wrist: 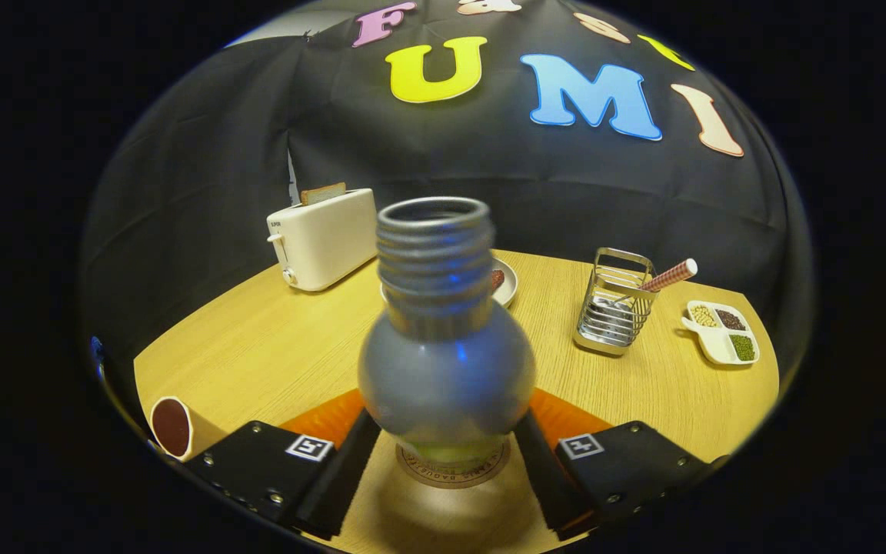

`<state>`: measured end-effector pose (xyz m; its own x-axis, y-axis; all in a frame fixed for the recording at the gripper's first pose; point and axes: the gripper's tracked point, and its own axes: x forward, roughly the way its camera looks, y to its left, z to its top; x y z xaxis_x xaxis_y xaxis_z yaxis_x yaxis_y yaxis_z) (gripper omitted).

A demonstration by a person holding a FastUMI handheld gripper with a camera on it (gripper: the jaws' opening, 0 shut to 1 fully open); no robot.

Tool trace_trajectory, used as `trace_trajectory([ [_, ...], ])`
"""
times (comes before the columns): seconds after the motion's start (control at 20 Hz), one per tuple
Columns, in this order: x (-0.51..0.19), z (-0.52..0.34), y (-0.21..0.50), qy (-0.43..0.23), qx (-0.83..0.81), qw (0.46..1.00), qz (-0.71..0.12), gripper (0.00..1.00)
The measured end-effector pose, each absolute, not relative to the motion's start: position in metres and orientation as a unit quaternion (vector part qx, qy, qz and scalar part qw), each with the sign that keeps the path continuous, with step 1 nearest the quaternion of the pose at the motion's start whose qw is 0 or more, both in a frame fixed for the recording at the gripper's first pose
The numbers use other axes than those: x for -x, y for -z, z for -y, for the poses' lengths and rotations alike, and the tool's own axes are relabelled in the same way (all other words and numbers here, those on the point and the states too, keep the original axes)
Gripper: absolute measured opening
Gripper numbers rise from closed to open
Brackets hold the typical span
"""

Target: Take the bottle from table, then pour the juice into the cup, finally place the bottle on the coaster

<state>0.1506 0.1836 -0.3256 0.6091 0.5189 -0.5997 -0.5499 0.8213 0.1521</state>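
Between the two fingers of the hand-held gripper (pixel 443 454) stands a bulb-shaped clear glass bottle (pixel 444 369) with a wide threaded open neck, upright, a little yellowish juice showing at its base; both fingers press on its round belly, so the hand-held gripper is clamped on the bottle. Its base sits over a round brown coaster (pixel 452 471) with lettering around the rim, lying on the light wooden worktop (pixel 274 354); whether the base touches the coaster cannot be told. At about 8 o'clock from the bottle, near the worktop edge, stands a cream paper cup (pixel 174 427) with dark liquid inside. At 11 o'clock, well beyond the fingers, is a cream two-slot toaster (pixel 324 238) with a slice of toast standing in it. Just behind the bottle's neck a small round plate (pixel 506 281) peeks out. At 2 o'clock stands a wire metal holder (pixel 614 312) with a red-checked straw-like handle leaning out, and further right a white divided dish (pixel 722 332) of beans and grains.
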Motion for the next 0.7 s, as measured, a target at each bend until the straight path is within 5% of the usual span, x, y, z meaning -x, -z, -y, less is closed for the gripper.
trace_trajectory([
  [0.1, -0.15, -0.181, 0.321, -0.294, 0.026, 0.899, -0.322, 0.98],
  [0.7, -0.117, -0.147, 0.209, -0.239, 0.009, 0.942, -0.236, 0.98],
])
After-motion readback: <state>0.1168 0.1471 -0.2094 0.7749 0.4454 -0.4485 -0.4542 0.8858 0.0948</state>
